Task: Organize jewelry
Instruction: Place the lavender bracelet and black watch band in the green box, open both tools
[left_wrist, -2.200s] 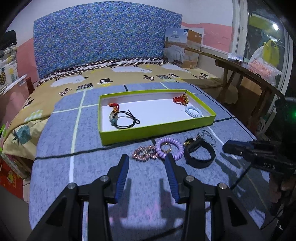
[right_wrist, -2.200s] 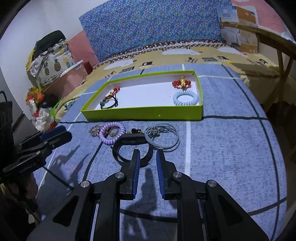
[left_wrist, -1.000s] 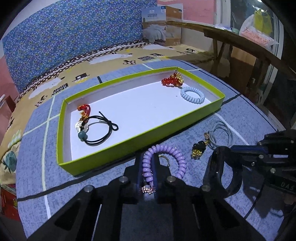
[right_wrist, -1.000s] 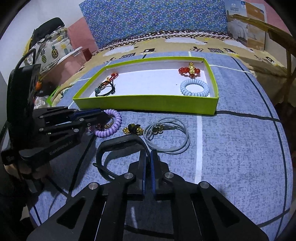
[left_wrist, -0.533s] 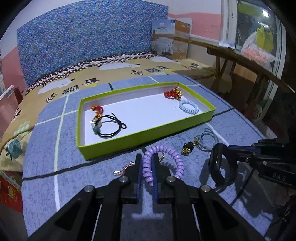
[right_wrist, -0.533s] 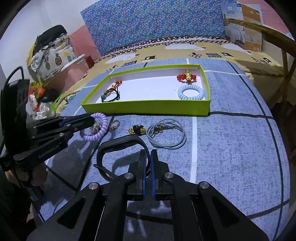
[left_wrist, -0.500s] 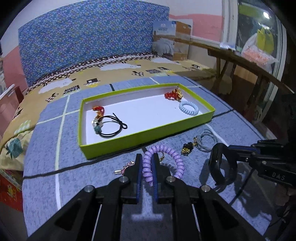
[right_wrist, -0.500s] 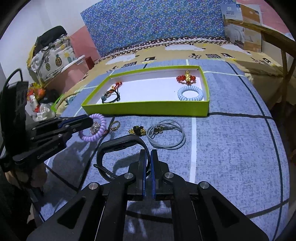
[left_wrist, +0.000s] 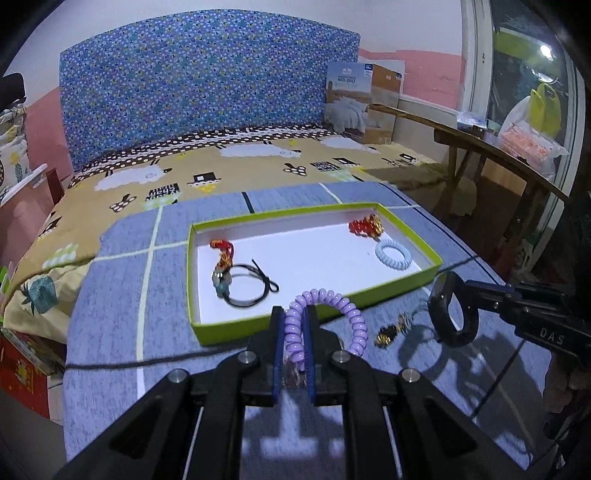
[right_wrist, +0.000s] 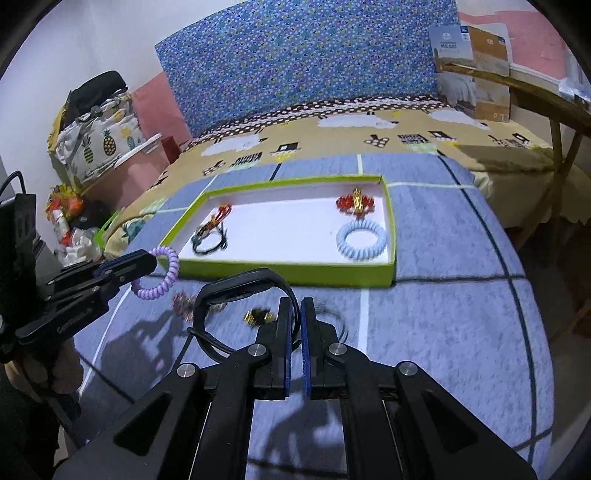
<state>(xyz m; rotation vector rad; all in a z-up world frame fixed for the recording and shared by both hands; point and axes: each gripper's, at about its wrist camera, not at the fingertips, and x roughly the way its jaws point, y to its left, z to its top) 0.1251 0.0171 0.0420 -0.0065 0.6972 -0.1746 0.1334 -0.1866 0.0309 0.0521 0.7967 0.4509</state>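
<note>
A bed (left_wrist: 122, 317) fills the middle of both views, spread with a grey-blue blanket (right_wrist: 443, 325) crossed by pale and dark lines. At centre frame a shallow lime-green tray (left_wrist: 410, 275) with a white floor sits flat on the blanket. Just below the tray, toward lower right of the left view, a small gold-and-black charm (left_wrist: 388, 333) lies on the blanket beside a blurred grey cord loop (right_wrist: 334, 321). Left of them in the right view lies a blurred pinkish beaded piece (right_wrist: 183, 303).
</note>
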